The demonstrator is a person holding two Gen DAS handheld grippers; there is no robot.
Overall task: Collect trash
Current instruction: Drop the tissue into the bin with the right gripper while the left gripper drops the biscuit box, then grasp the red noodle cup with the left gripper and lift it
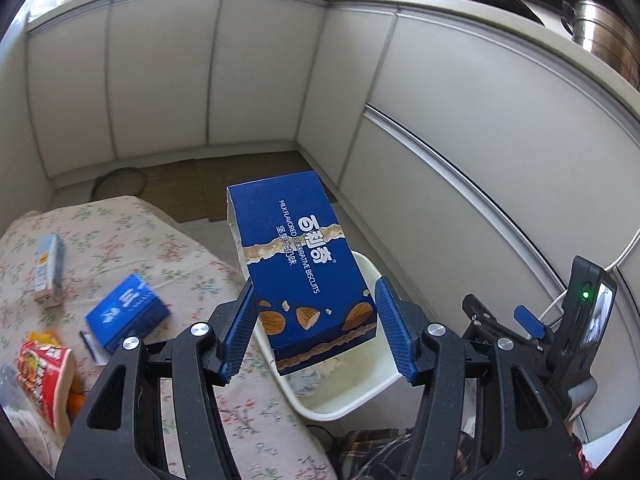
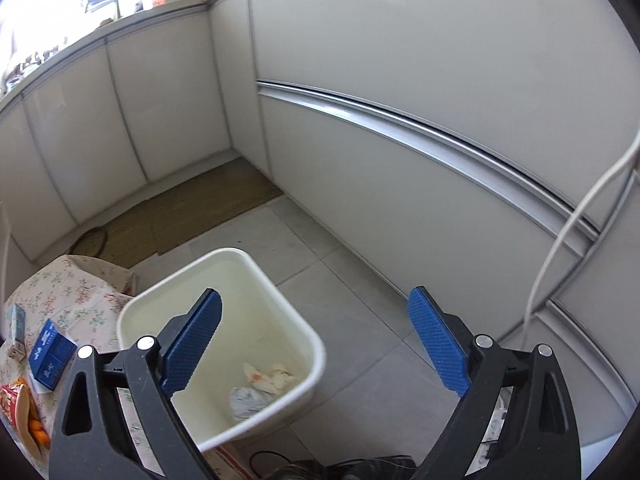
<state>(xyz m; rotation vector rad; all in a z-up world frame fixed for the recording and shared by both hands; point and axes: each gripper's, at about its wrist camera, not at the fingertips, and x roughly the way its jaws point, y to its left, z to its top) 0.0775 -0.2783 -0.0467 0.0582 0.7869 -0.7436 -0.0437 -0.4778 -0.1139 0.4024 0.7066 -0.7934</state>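
Biscuit box [image 1: 308, 268] hangs over the bin's rim [image 1: 372, 268] between the left gripper's [image 1: 316, 328] spread, non-touching jaws; right gripper [image 2: 316, 344] gapes empty.

My table's floral cloth [image 1: 168, 264] has a small blue box [image 1: 127, 312], a pale carton [image 1: 49, 270] and a red snack cup [image 1: 44, 376] lying on it. Tiled floor [image 2: 360, 280] carries the white bin [image 2: 224, 264] and a woven mat [image 2: 192, 212].
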